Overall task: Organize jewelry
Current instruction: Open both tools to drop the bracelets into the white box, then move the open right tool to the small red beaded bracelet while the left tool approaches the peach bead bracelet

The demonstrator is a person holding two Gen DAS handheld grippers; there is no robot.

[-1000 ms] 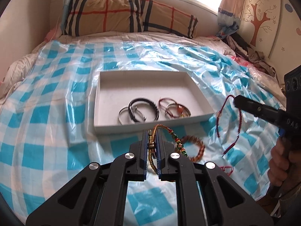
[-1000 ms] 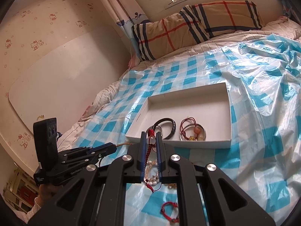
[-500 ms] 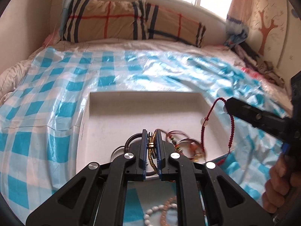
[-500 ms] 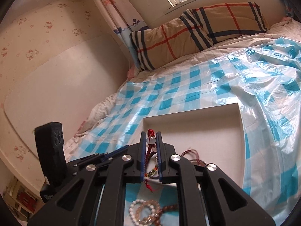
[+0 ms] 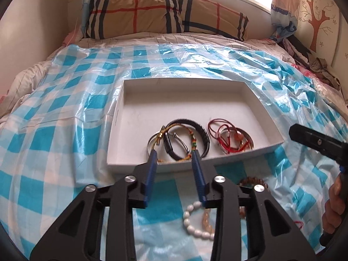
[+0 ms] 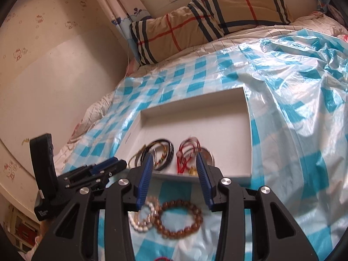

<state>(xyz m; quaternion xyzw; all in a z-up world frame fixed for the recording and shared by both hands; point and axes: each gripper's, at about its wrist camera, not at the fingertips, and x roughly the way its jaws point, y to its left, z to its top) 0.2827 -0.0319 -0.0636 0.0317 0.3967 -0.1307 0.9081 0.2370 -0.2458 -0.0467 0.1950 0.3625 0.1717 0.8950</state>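
A shallow white tray (image 5: pixel 256 102) (image 6: pixel 248 134) lies on the checked bed cover. In its near part lie a black bangle (image 5: pixel 203 133), a silver bangle, a yellow braided cord bracelet (image 5: pixel 189 139) and red string bracelets (image 5: pixel 226 139) (image 6: pixel 187 152). My left gripper (image 5: pixel 174 154) is open and empty over the tray's near edge. My right gripper (image 6: pixel 174 158) is open and empty, also over the near edge. A white bead bracelet (image 5: pixel 195 226) (image 6: pixel 141 219) and a brown bead bracelet (image 6: pixel 180 217) lie on the cover in front of the tray.
The blue-and-white plastic cover (image 5: pixel 65 130) wrinkles up at the right. Plaid pillows (image 5: pixel 165 15) lie at the headboard under the window. Clothes (image 5: pixel 315 63) pile at the far right. A wall runs along the bed's left side (image 6: pixel 54 76).
Both grippers moved over the tray and opened. The yellow braided bracelet left the left gripper and the red string bracelet left the right; both now lie in the tray.
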